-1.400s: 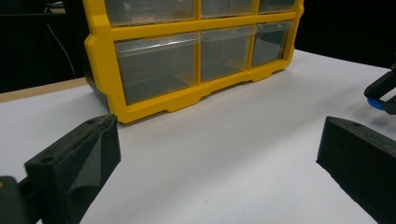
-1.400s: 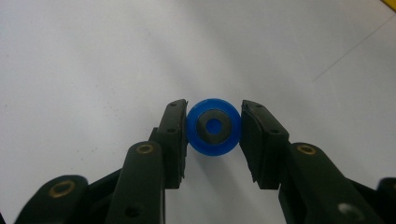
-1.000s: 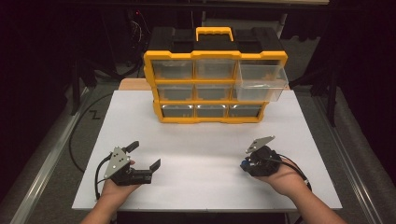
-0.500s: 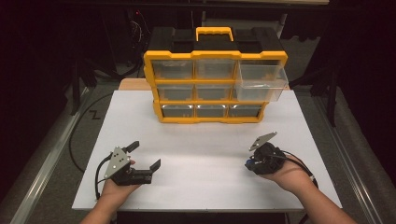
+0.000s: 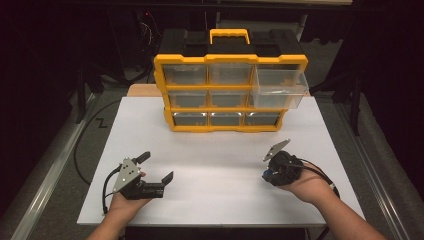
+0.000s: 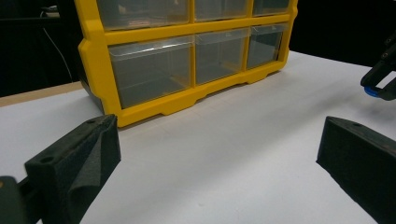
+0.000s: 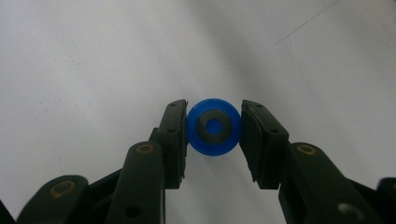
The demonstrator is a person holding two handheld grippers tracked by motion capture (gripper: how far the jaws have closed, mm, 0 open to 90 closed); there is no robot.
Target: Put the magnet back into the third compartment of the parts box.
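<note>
Nearest the person, at about seven o'clock on the white table (image 5: 220, 165), the left gripper (image 5: 155, 170) rested in the left hand (image 5: 122, 207), lying low over the surface with its jaws spread wide apart and nothing between them. In the left gripper view those two black jaws stood far to either side of bare white tabletop.

At about four o'clock the right hand (image 5: 307, 187) held the right gripper (image 7: 214, 128), tipped down toward the table. Its jaws were clamped on a small blue wheel (image 7: 214, 127), a round blue disc with a dark grey ring and a blue centre, pressed between the two pads from either side. In the high view a blue spot showed at the gripper's tip (image 5: 270, 175), just above the table; whether the wheel touched the surface could not be told. The left gripper view caught the same blue piece at its three o'clock edge, under the other gripper's black fingers.

Farther off, at twelve o'clock, the yellow drawer cabinet (image 5: 230, 60) stood upright at the far edge of the white surface, with a black back and a yellow carrying handle (image 5: 229, 35) on top. It held three rows of clear drawers. The top-right drawer (image 5: 279, 87), the large one at the cabinet's two o'clock corner, was pulled out toward the person and stood open; the other drawers sat flush in the frame.
</note>
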